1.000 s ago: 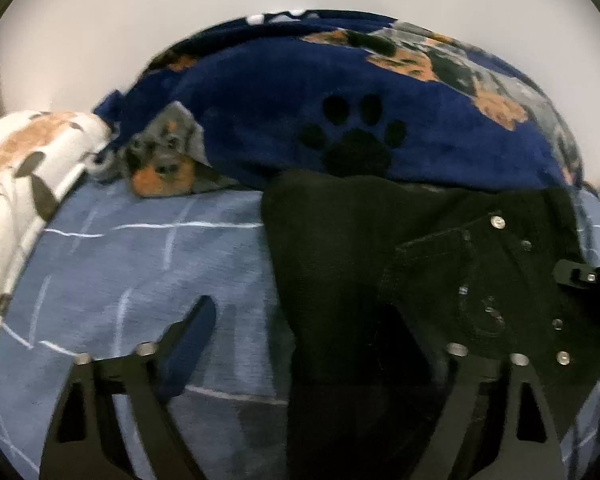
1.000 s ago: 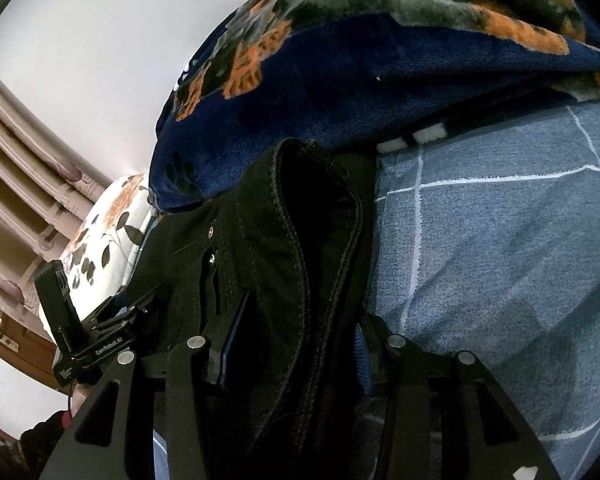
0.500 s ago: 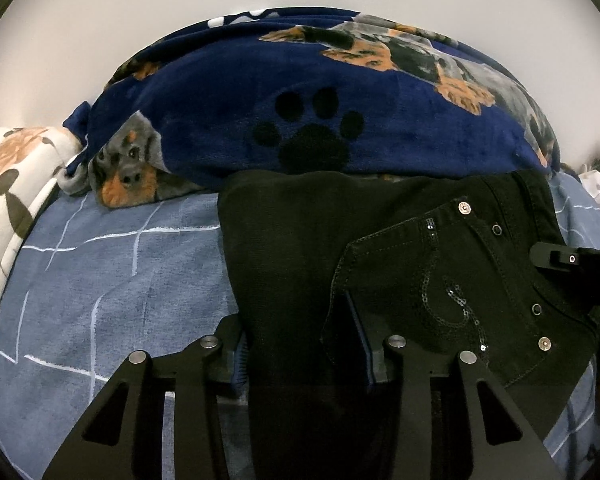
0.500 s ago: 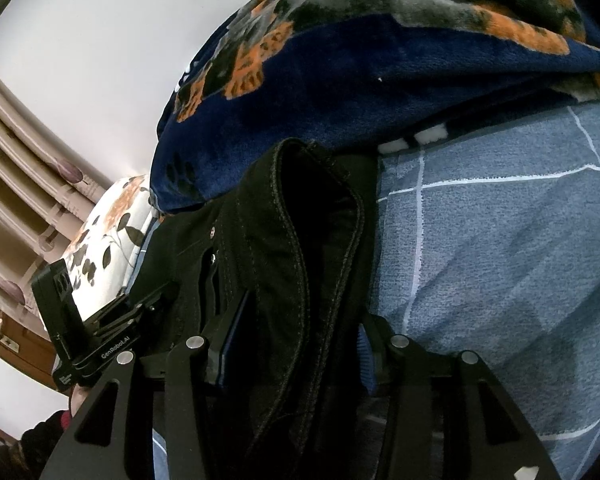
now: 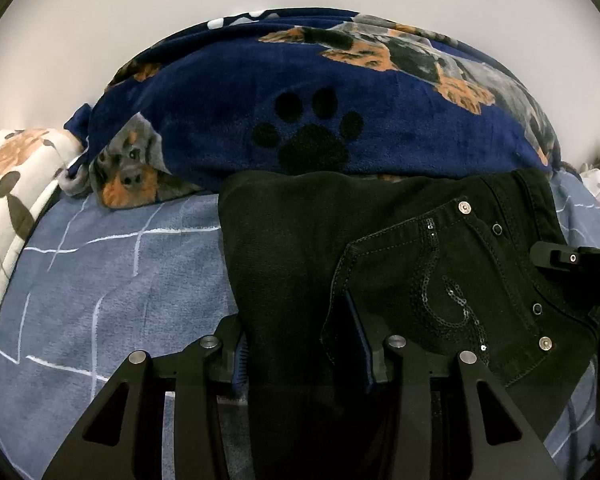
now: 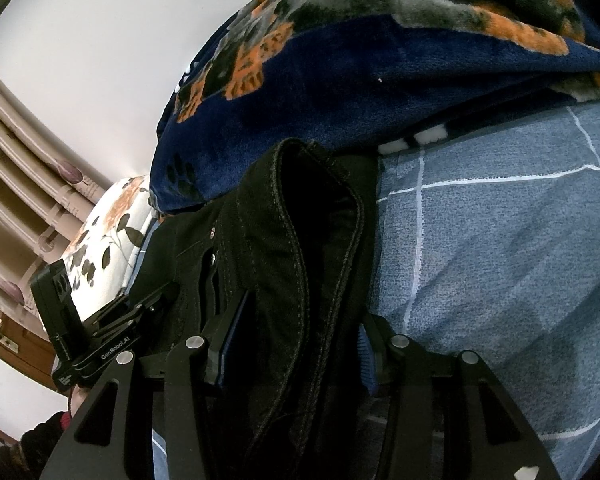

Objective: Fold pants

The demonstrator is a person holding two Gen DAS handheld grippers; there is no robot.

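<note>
Black pants [image 5: 308, 240] lie folded on the blue checked bedsheet [image 5: 100, 288], with a sequined back pocket [image 5: 440, 292] facing up. My left gripper [image 5: 300, 356] is shut on the near folded edge of the pants. My right gripper [image 6: 292, 344] is shut on the bunched waistband of the pants [image 6: 296, 240], which stands up as a thick fold. The left gripper also shows in the right wrist view [image 6: 112, 340], low at the left, and the right gripper shows at the right edge of the left wrist view [image 5: 572, 260].
A navy fleece blanket with dog and paw prints [image 5: 312, 120] is heaped just behind the pants. A white floral pillow [image 5: 8, 184] lies at the left. A white wall is behind. A curtain [image 6: 20, 168] hangs at the left in the right wrist view.
My left gripper has closed from wide open onto the pants' near edge and shifted right. The right gripper has held its grip and hardly moved.
</note>
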